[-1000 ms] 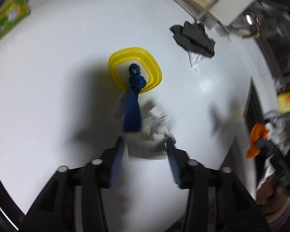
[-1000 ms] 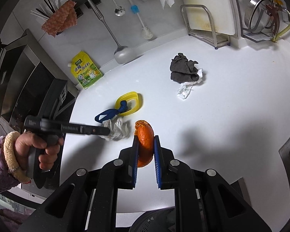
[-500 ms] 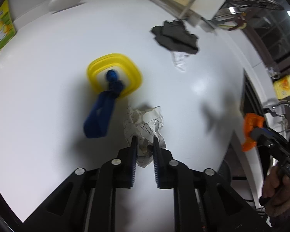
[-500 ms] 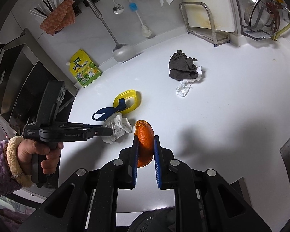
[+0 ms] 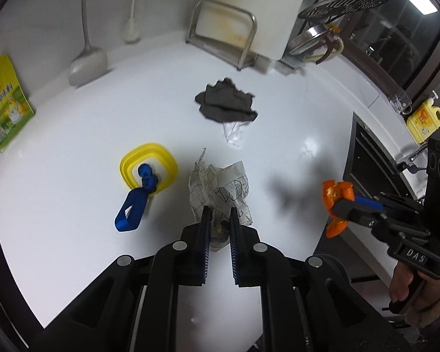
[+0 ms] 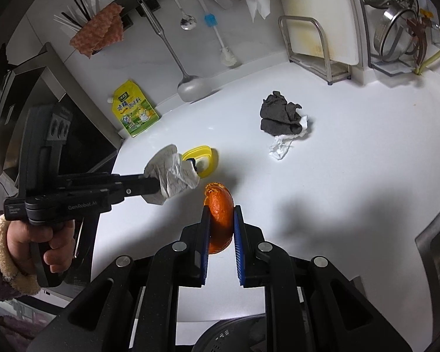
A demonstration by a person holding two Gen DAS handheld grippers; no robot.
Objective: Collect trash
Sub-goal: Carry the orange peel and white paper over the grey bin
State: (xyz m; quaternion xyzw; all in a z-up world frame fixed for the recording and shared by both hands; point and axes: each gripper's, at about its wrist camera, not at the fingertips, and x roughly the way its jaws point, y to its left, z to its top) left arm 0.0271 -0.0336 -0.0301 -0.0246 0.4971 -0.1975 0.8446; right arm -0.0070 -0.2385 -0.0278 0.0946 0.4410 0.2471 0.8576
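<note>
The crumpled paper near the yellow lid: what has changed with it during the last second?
The left gripper closed on the crumpled paper and lifted it off the counter. The right gripper kept its orange peel; yellow lid and grey rag stayed.

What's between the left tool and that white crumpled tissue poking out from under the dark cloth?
Nothing on the counter blocks it. But the left tool is already shut on a crumpled patterned paper, and the dark cloth covers part of the white tissue.
</note>
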